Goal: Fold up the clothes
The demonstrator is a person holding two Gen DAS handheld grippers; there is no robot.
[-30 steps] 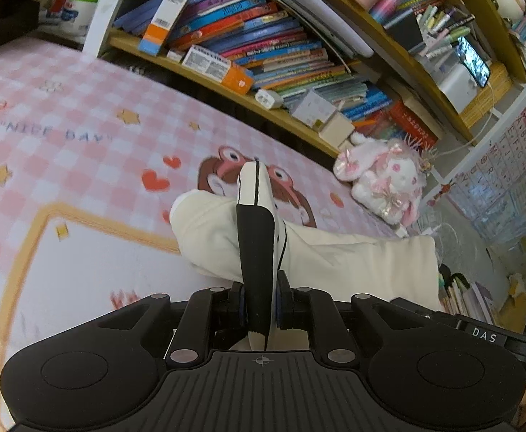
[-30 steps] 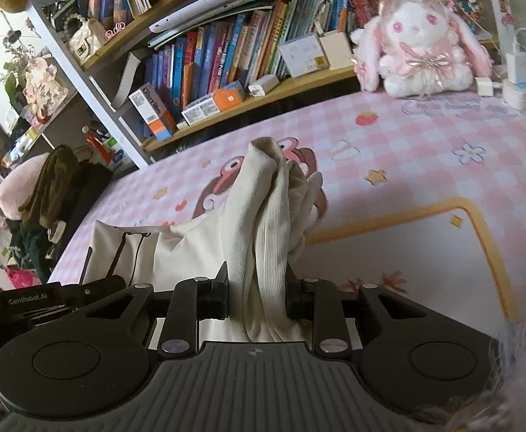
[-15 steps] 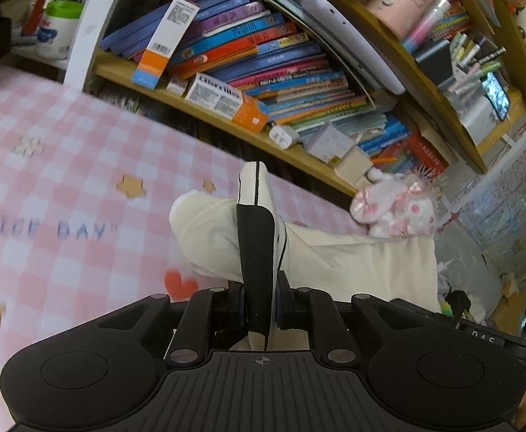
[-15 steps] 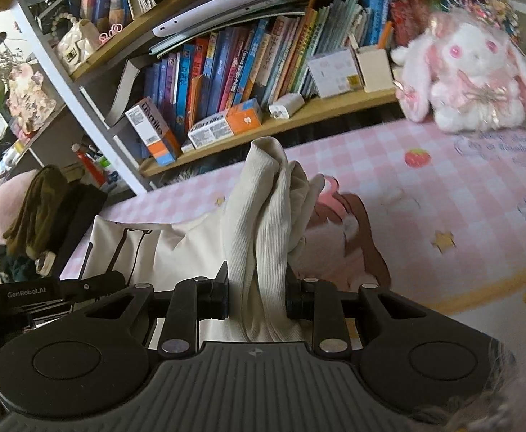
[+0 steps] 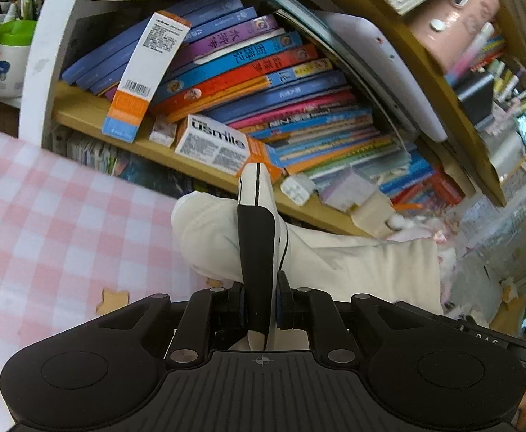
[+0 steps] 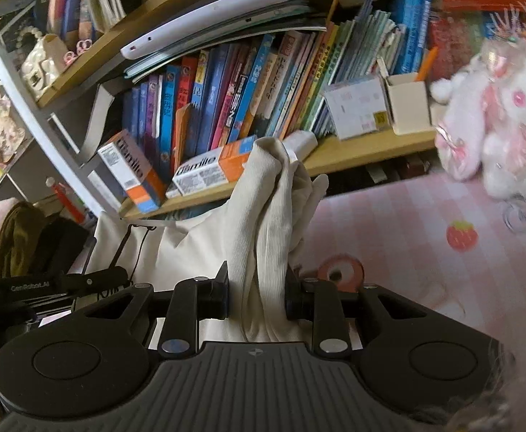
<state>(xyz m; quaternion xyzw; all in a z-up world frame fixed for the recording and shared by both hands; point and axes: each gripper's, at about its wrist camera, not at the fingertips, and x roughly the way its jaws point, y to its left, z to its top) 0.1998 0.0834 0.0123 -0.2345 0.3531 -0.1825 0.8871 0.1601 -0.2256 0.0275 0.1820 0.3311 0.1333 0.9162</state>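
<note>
Swung up toward the far bookshelf point(image 5: 198, 165), both hand-held grippers, left point(image 5: 259, 288) and right point(image 6: 257, 288), pinching cream ribbed cotton garment point(image 6: 263, 216) stretched above pink checked surface point(image 5: 64, 216); fold apparently unfinished, laying down left.

I am working in a home, seemingly a child's bedroom: a wooden bookshelf point(image 6: 353, 151) crammed with colourful books point(image 5: 263, 82) stands behind a pink checked bedsheet point(image 5: 64, 216), and a pink plush rabbit point(image 6: 497, 133) sits beside that shelf.
</note>
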